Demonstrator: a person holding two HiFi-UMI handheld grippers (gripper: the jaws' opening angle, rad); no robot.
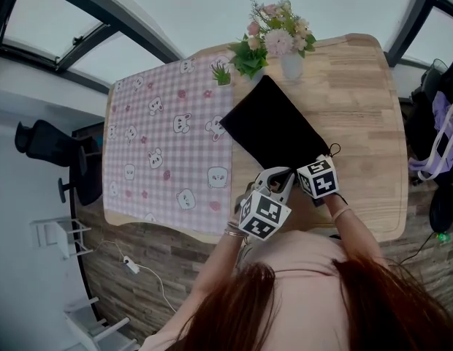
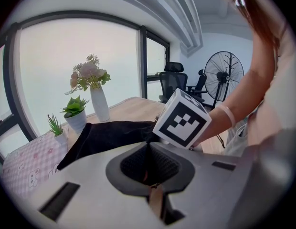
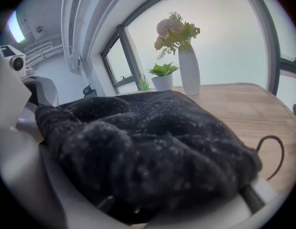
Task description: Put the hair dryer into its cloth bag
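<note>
One cloth bag (image 1: 274, 126), one flower vase (image 1: 291, 65)

left gripper (image 2: 149, 144) — fingers together | cloth bag (image 2: 107, 135) at the tips | vase (image 2: 99, 104) behind — upright

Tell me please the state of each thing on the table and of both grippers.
Bag: lying on the table, near end at the grippers.
Left gripper: jaws shut, at the bag's edge.
Right gripper: jaws wide, clamped on the bag's bunched end.
Vase: upright, holding flowers.
Checked cloth: spread flat.
</note>
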